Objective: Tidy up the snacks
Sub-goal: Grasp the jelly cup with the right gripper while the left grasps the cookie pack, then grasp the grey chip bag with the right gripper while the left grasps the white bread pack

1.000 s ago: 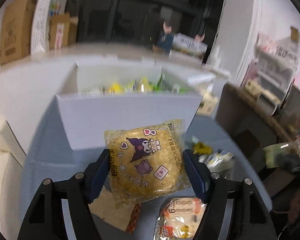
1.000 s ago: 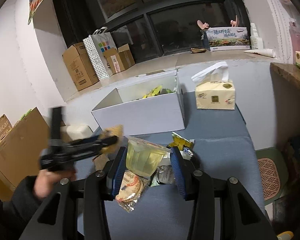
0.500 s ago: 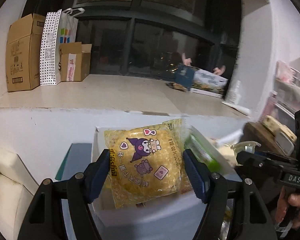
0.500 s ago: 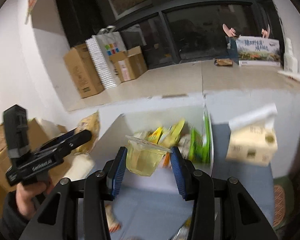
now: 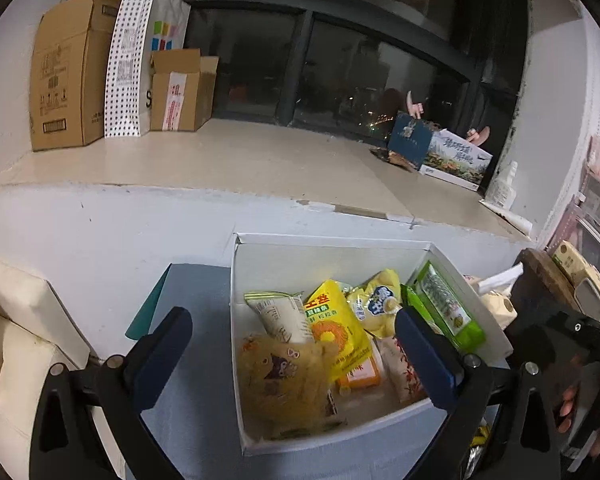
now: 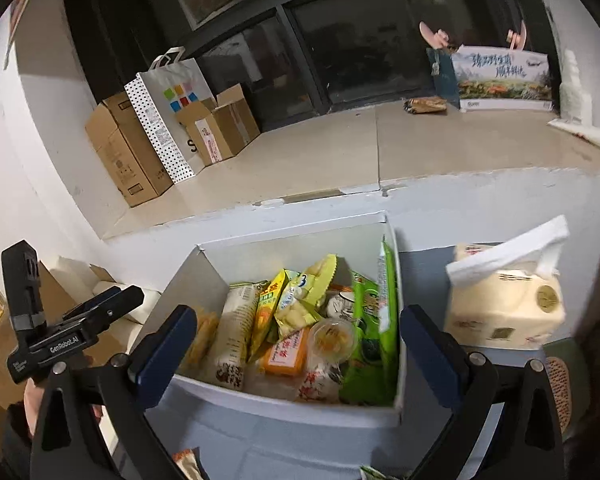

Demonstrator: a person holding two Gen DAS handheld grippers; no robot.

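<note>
A white box (image 5: 332,438) (image 6: 268,406) holds several snacks. The yellow cartoon pastry packet (image 5: 284,380) lies blurred at the box's near left, below my left gripper (image 5: 296,356), which is open and empty above the box. The clear jelly cup (image 6: 334,338) sits in the box among green, yellow and orange packets. My right gripper (image 6: 300,354) is open and empty above the box's near wall. The left gripper also shows in the right wrist view (image 6: 100,312), at the left. The right gripper's body shows at the right edge of the left wrist view (image 5: 568,336).
A tissue pack (image 6: 504,304) stands right of the box on the blue-grey table (image 5: 192,360). A snack packet (image 6: 186,462) lies on the table at the near edge. Cardboard boxes (image 5: 68,68) and a paper bag (image 5: 144,60) stand on the window ledge behind.
Both grippers moved over the box and opened. The pastry packet left the left gripper and dropped into the box. The jelly cup left the right gripper and now lies in the box.
</note>
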